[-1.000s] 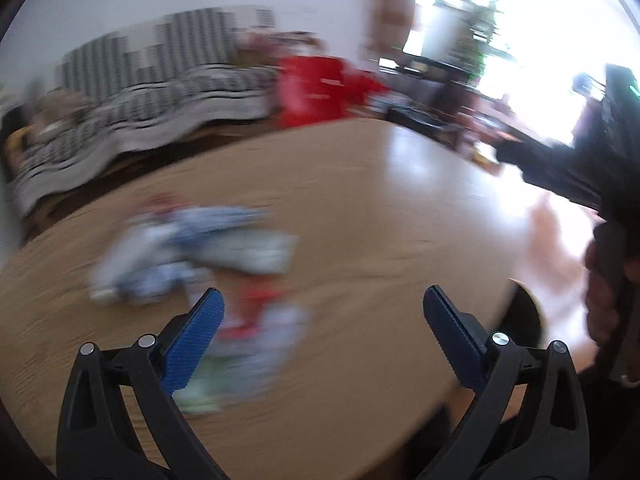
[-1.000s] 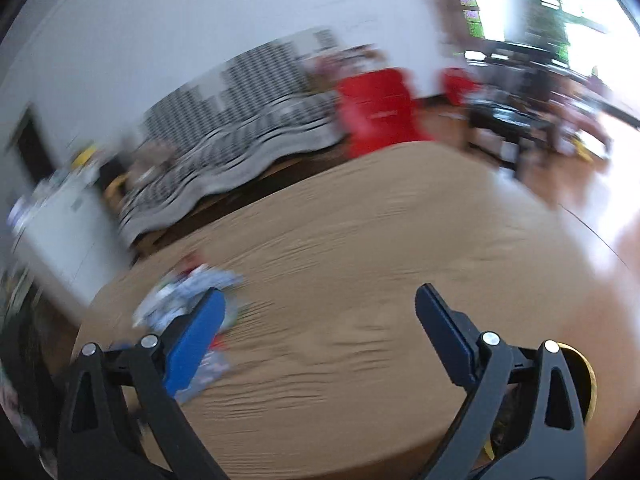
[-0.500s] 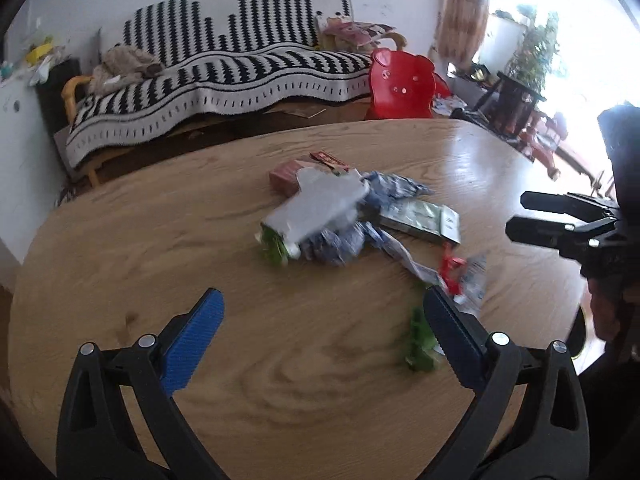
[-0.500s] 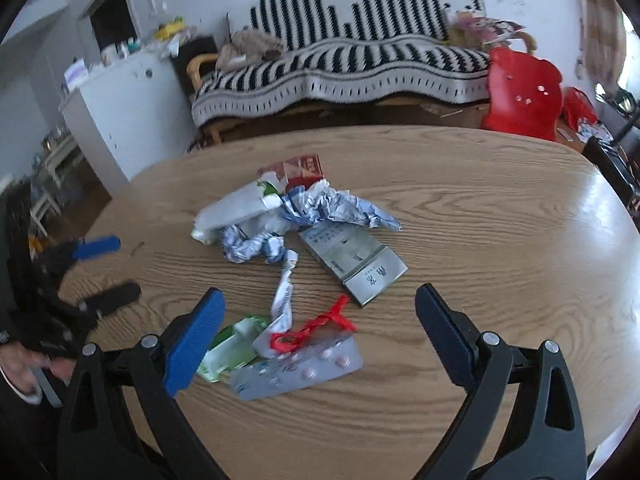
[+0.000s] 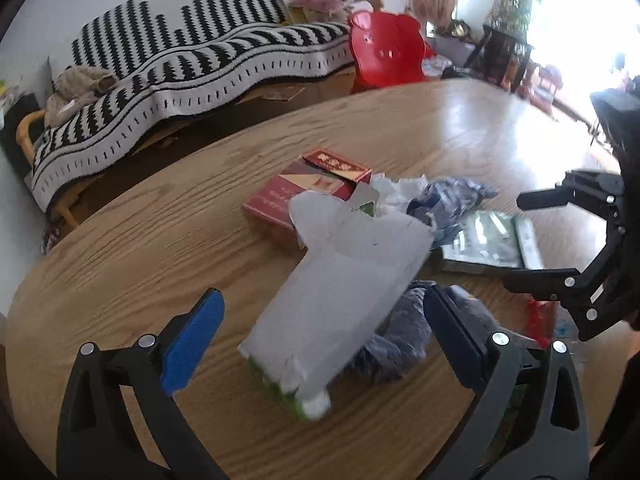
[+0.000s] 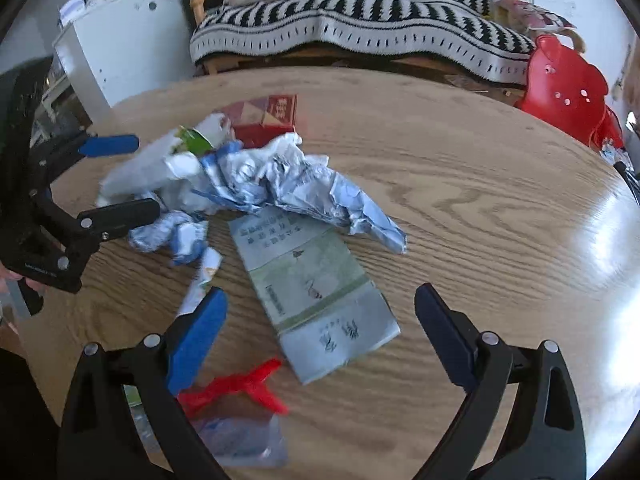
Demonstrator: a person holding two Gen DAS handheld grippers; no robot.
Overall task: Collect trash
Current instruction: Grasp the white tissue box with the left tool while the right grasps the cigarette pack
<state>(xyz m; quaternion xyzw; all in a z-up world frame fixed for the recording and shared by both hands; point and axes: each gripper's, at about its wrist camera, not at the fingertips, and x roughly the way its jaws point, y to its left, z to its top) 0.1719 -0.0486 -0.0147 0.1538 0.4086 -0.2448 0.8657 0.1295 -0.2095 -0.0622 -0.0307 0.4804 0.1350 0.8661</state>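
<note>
Left gripper (image 5: 320,340) fingers spread around torn white carton (image 5: 340,292): light, crushable; pinch mid-body. Right gripper (image 6: 320,328) fingers spread, empty, beside it.

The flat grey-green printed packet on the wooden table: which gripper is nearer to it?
Right. The right gripper hovers open directly over the flat grey-green printed packet; the left gripper straddles the white torn carton.

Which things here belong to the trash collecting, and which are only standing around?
For the job:
- white flattened carton
- red box
- crumpled blue-white wrapper
- flat grey-green packet
- red ribbon
- left claw, right claw, both open

Only around:
- striped sofa
- red chair
- white cabinet
</note>
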